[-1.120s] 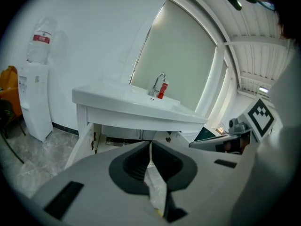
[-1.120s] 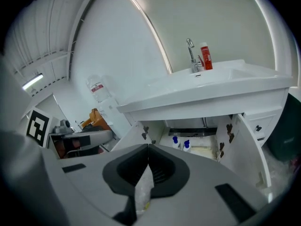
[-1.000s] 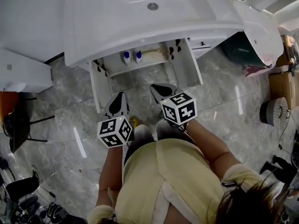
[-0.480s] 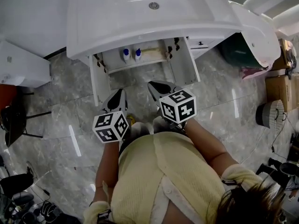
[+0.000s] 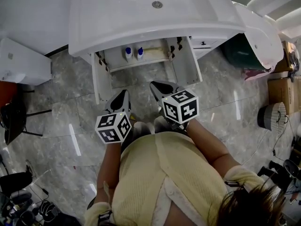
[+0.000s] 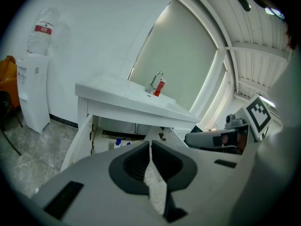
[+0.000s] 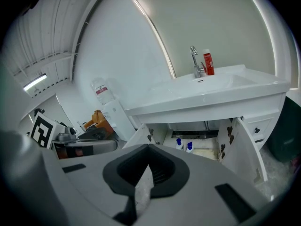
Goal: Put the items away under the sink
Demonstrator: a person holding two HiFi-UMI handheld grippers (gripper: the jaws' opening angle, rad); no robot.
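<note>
Cabinet (image 5: pixel 141 62): in the head view the sink (image 5: pixel 117 18) overhangs it, so only a front strip of the inside shows.
Two bottles (image 7: pixel 178 144): blue caps are clear, lower halves are cut off behind the grey gripper body, and labels are too small to read.
Pale thing (image 7: pixel 205 150) beside them: cannot tell what it is.
Red bottle (image 7: pixel 208 62) by the tap (image 7: pixel 194 60): print too small to read.
Floor before the cabinet: covered in the gripper views by the left gripper (image 6: pixel 150 142) and right gripper (image 7: pixel 147 146).
Feet: hidden under the person (image 5: pixel 174 182).
Dark green thing (image 5: pixel 244 51): half hidden, unidentifiable.
Water dispenser (image 6: pixel 33 95): label blurred.
Clutter (image 5: pixel 28 206): too dark to make out.
</note>
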